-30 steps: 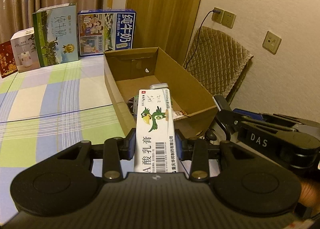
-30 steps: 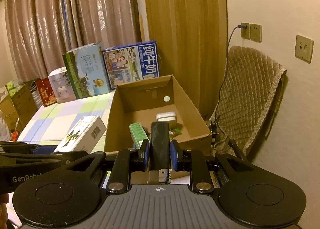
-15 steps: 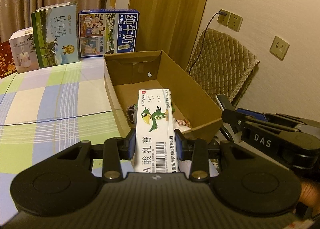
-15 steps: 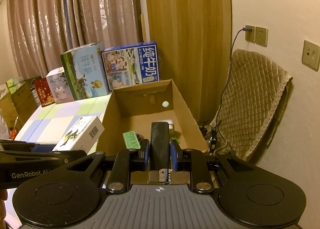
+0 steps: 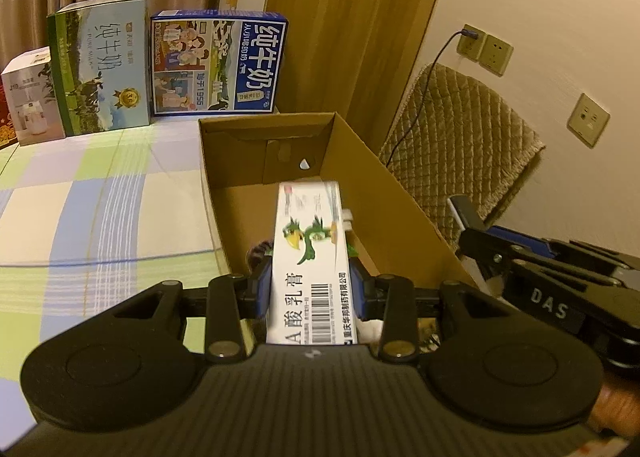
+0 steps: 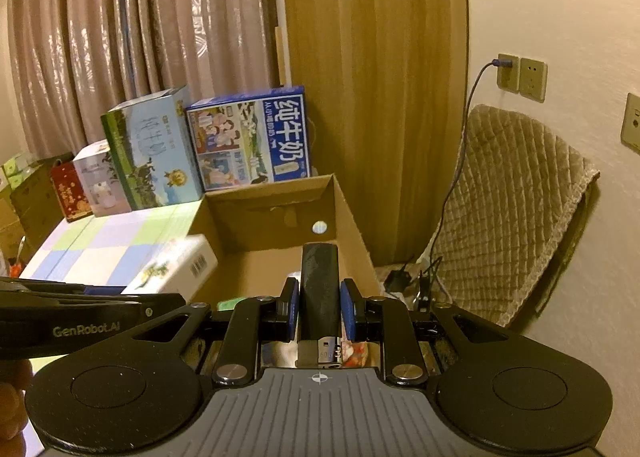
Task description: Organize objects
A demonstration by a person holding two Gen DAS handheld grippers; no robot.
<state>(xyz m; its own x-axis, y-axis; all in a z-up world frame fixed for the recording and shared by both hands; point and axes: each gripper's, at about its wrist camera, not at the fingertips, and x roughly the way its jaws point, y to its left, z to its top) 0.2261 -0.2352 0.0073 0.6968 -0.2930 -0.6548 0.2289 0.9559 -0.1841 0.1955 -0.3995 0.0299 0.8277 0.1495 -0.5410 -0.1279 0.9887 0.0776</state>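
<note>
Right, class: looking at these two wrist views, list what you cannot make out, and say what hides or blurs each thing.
- Contents of the cardboard box, left wrist view: mostly hidden behind the white carton held in the left gripper.
- Small print on the carton's far end, same view: blurred.
- Dark object in the right gripper, right wrist view: too dark to identify.
- Red box, right wrist view: too small to read.

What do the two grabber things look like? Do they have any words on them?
Both are black. Each has a ribbed plate in the middle, a round disc on either side, silver bolts, and thin fingers ending in blue pads. Seen from the side, the left gripper reads "GenRobot.AI" in pale letters, and the right gripper reads "DAS" in grey. No cables or sleeves show.
</note>
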